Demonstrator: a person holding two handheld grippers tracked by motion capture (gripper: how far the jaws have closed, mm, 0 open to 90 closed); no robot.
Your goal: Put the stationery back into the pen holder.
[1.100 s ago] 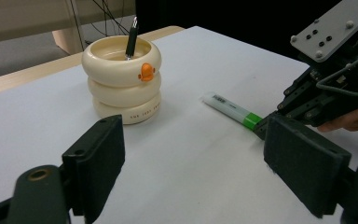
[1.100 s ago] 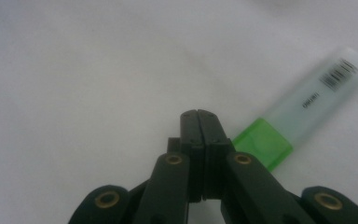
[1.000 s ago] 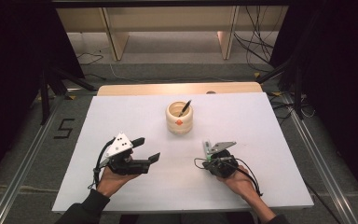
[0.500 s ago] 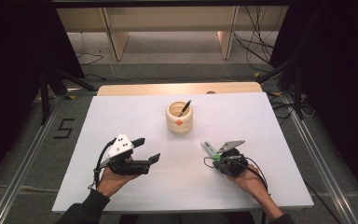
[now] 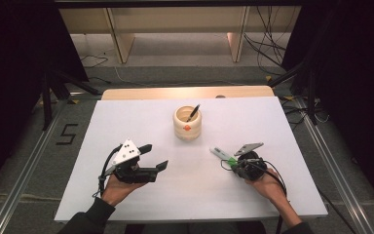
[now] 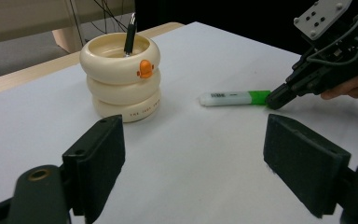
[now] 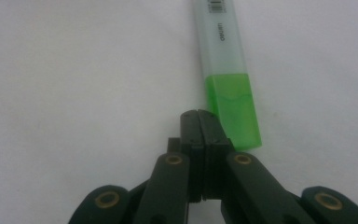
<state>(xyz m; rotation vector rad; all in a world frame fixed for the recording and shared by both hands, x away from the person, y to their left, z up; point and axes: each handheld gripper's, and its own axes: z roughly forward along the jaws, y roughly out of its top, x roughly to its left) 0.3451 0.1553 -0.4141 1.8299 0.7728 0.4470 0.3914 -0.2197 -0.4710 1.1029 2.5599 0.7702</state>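
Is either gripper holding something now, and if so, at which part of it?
Nothing is held. The right gripper is shut empty, its jaws pressed together beside the highlighter's green cap. The left gripper is open over bare table.

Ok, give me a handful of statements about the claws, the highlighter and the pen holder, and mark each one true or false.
1. The right claw has its jaws pressed together beside the highlighter, not around it. True.
2. The left claw is shut. False: its jaws stand wide apart with nothing between them.
3. A dark pen stands in the cream pen holder. True.
4. The highlighter has a blue cap. False: the cap is green.
5. The highlighter stands upright in the pen holder. False: it lies flat on the white table.
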